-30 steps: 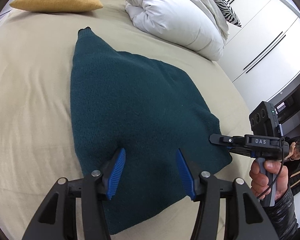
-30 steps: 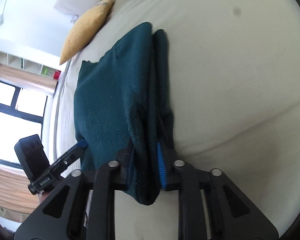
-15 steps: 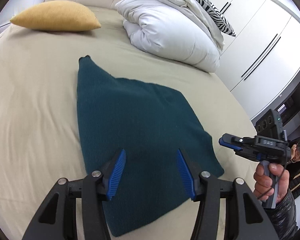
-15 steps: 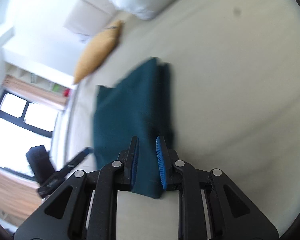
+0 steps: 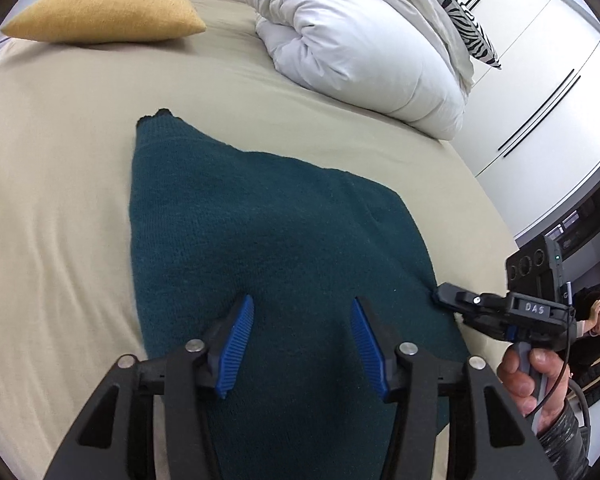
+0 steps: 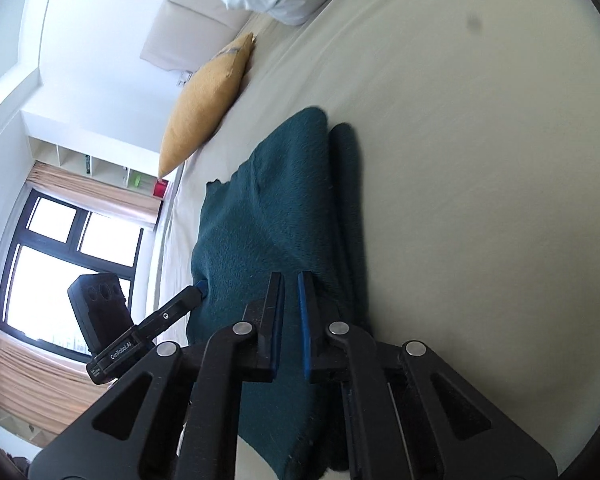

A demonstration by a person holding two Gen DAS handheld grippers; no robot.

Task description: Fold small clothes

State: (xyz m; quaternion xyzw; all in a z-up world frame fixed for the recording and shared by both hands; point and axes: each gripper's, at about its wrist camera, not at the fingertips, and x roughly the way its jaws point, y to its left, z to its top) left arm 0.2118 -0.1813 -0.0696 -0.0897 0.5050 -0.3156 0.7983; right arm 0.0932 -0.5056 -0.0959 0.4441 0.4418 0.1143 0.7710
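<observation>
A dark teal knitted garment (image 5: 268,240) lies folded flat on the beige bed (image 5: 52,184); it also shows in the right wrist view (image 6: 268,220). My left gripper (image 5: 302,336) is open and empty, just above the garment's near part. My right gripper (image 6: 289,304) hovers over the garment's right edge, its jaws nearly closed with a narrow gap and nothing between them. In the left wrist view the right gripper (image 5: 446,294) touches or hovers at the garment's right edge, held by a hand.
A mustard pillow (image 5: 104,12) lies at the bed's far left. A white duvet (image 5: 360,44) with a zebra-print cushion is piled at the far right. White wardrobe doors (image 5: 540,80) stand beyond the bed. A window (image 6: 60,248) shows in the right wrist view.
My right gripper let go of the garment's folded edge, drew back, then came back over it. The garment now lies flat. My left gripper stayed open above it.
</observation>
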